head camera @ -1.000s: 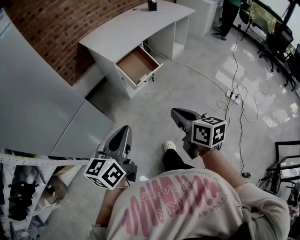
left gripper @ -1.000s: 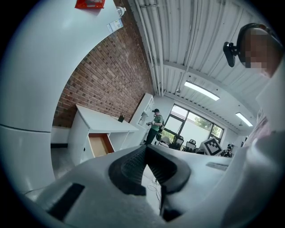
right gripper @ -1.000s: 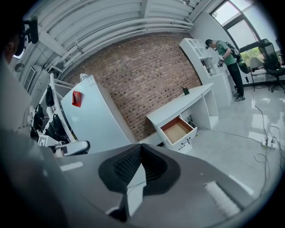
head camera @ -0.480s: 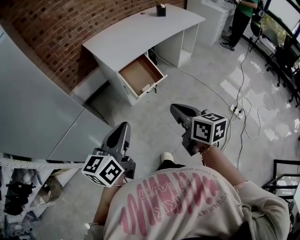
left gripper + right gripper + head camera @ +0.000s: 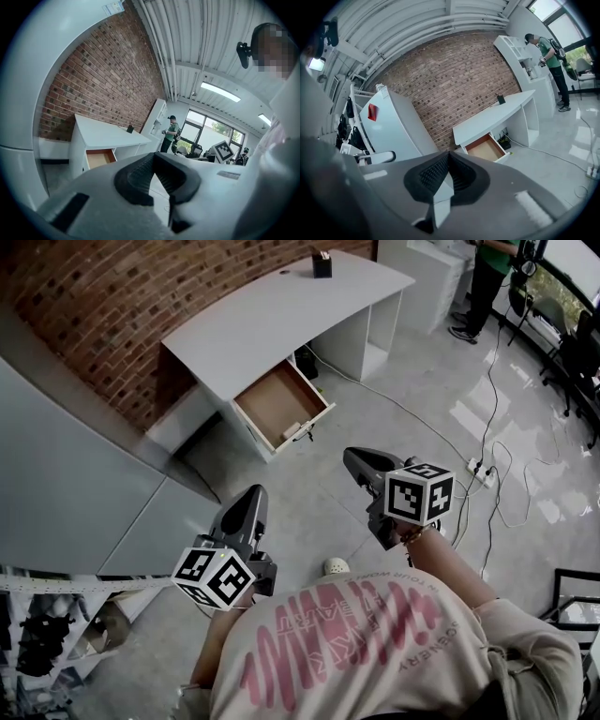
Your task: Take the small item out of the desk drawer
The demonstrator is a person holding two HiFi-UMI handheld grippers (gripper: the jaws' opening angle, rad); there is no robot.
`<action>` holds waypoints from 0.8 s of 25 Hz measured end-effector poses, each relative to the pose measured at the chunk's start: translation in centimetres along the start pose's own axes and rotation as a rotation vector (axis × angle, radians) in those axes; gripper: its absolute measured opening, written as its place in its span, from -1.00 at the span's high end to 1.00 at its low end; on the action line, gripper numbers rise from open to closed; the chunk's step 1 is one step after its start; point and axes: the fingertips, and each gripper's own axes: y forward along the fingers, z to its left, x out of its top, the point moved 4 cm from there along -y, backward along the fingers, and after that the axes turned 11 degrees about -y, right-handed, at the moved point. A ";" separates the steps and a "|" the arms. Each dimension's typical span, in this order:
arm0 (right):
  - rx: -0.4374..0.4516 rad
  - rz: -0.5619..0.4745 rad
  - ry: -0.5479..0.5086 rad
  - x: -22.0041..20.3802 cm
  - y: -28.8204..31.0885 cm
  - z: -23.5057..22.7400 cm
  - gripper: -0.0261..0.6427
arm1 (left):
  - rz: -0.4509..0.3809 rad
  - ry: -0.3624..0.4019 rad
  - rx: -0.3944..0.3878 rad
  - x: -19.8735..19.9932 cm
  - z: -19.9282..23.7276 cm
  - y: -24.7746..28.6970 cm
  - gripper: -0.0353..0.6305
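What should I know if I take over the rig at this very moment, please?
Left gripper: shut, empty. Right gripper: shut, empty. Both are held above the grey floor, pointing toward the white desk by the red brick wall, well short of it.
The desk's wood-lined drawer stands open. A small pale item lies in its front corner.
Done: the drawer is open.
Left: reach the desk, open one gripper, grip the item and lift it out.
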 end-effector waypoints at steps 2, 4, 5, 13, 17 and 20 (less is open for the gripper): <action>0.000 0.007 0.008 -0.1 0.2 -0.9 0.89 | 0.016 -0.009 0.000 -0.2 0.0 1.3 0.88; 0.000 0.010 0.019 -0.1 0.3 -1.8 0.89 | 0.026 -0.012 0.000 -0.2 0.0 2.5 0.88; 0.000 0.010 0.024 0.0 0.3 -2.2 0.89 | 0.029 -0.010 -0.001 -0.2 -0.1 2.9 0.88; -0.067 0.008 0.073 -0.6 0.0 -6.3 0.89 | 0.079 0.001 -0.002 -0.2 0.7 6.3 0.88; -0.092 0.012 0.086 -0.7 1.4 -7.7 0.89 | 0.090 -0.027 -0.001 -0.2 3.7 8.6 0.88; -0.131 0.025 0.105 -0.8 1.9 -8.9 0.89 | 0.127 -0.074 0.001 -0.6 5.8 10.8 0.88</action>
